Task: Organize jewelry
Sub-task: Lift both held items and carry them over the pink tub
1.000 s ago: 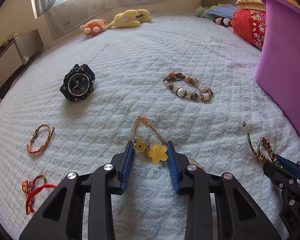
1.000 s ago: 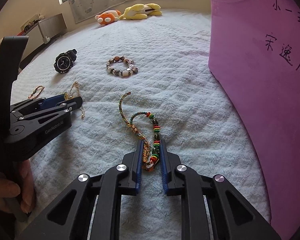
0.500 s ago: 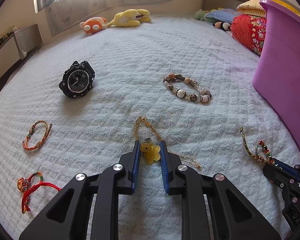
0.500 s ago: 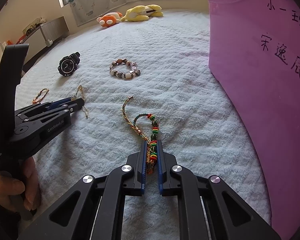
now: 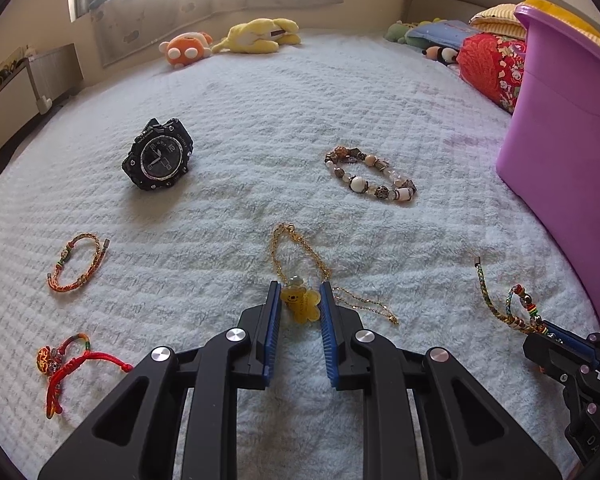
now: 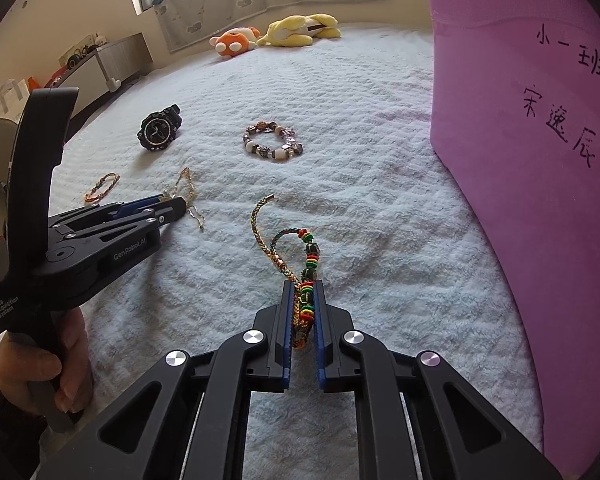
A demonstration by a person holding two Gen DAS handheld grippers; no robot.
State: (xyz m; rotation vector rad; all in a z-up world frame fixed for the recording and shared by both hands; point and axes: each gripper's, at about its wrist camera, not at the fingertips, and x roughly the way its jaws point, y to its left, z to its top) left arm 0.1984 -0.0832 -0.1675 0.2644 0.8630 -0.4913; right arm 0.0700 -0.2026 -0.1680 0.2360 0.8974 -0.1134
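While nubby white blanket [image 5: 260, 128] lies flat, left claw [image 5: 300, 304] pinches glossy yellow charm [image 5: 301, 305]; right claw [image 6: 303, 312] clamps braided beaded bracelet [image 6: 306, 276].

"GenRobot.AI" on left tool [image 6: 172, 209]

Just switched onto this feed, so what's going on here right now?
A person is sorting jewelry on a white bedspread with a gripper in each hand. The left gripper has closed on the yellow charms of a gold chain bracelet; the right gripper is shut on a multicoloured braided beaded bracelet. Both pieces lie on the bed. A black watch, a beaded bracelet and two cord bracelets lie untouched, beside a purple bin.
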